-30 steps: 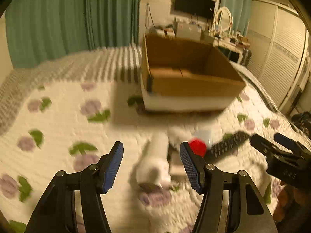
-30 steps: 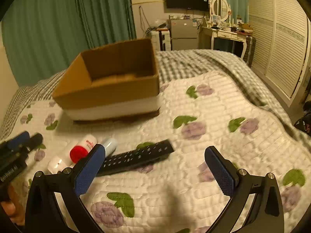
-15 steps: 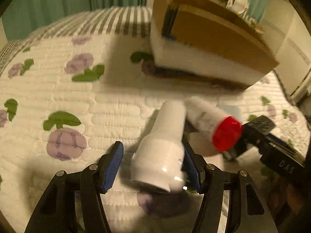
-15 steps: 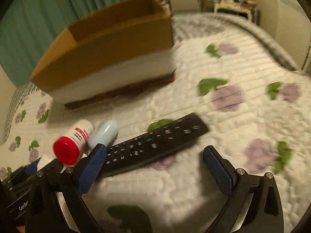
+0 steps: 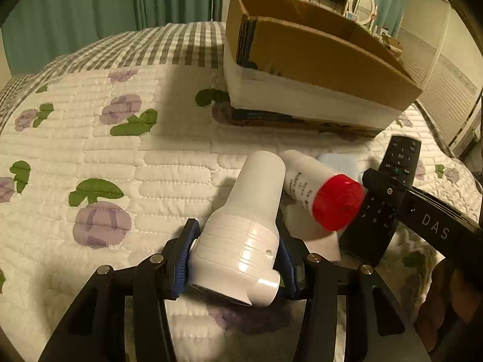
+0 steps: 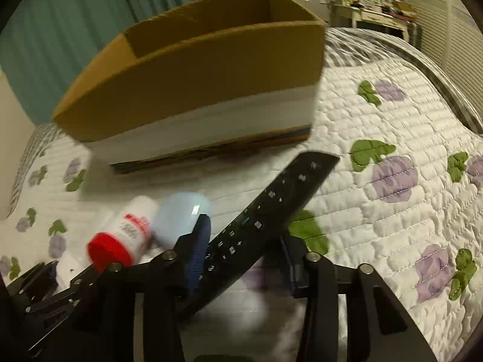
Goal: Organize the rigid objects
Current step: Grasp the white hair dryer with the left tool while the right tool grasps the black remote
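Note:
My left gripper (image 5: 237,258) is shut on a white plastic bottle-shaped object (image 5: 247,226) lying on the quilt. Beside it lie a white bottle with a red cap (image 5: 323,190) and a pale blue object (image 5: 341,161). My right gripper (image 6: 244,252) is shut on a black remote control (image 6: 265,220), whose far end points toward the open cardboard box (image 6: 196,69). The red-capped bottle (image 6: 120,235) and the pale blue object (image 6: 181,214) lie just left of it. The right gripper and remote also show in the left wrist view (image 5: 389,193). The box (image 5: 317,57) stands behind.
A white quilt with purple flowers (image 6: 392,181) covers the bed, with a grey checked blanket (image 5: 151,48) behind. Green curtains (image 5: 105,6) hang at the back. A dresser with clutter (image 6: 371,9) stands at the far right.
Both grippers moved down and forward. The left closed on the white object. The right closed on the remote, which now angles toward the box.

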Available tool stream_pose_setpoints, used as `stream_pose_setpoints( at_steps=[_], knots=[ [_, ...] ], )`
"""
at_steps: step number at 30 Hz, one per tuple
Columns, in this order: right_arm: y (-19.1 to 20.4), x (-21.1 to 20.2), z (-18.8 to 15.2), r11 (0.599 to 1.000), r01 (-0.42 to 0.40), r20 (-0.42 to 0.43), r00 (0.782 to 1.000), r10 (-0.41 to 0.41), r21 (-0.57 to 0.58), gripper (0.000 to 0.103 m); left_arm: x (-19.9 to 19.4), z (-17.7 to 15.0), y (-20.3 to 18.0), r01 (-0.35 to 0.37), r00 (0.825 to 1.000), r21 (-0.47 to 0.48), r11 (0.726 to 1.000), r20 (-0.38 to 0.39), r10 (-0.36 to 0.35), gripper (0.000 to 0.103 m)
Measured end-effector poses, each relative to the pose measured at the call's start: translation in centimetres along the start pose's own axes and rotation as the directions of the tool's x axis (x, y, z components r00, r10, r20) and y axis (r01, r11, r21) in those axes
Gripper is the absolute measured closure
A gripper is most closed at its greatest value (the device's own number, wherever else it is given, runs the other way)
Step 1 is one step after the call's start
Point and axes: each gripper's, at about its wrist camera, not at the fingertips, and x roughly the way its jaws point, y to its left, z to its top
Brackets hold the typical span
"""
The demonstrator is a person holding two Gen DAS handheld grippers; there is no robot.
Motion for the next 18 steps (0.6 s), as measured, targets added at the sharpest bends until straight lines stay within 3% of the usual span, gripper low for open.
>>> stream_pose_setpoints(
  at_steps=[10,18],
  knots=[
    [2.2,-6.4,-0.2,0.993,0.003,0.110,0.994,0.011,-0.120,0.078,-5.7,-0.2,-0.4,0.028,0.996,-0.005,1.000,0.084,-0.028,0.054],
    [1.3,-10.7,-0.8,0.996,0.012,0.165,0.986,0.003,-0.088,0.084,-10.8,-0.6,-0.5,0.011,0.987,-0.018,1.000,0.160,-0.008,0.054]
  ],
)
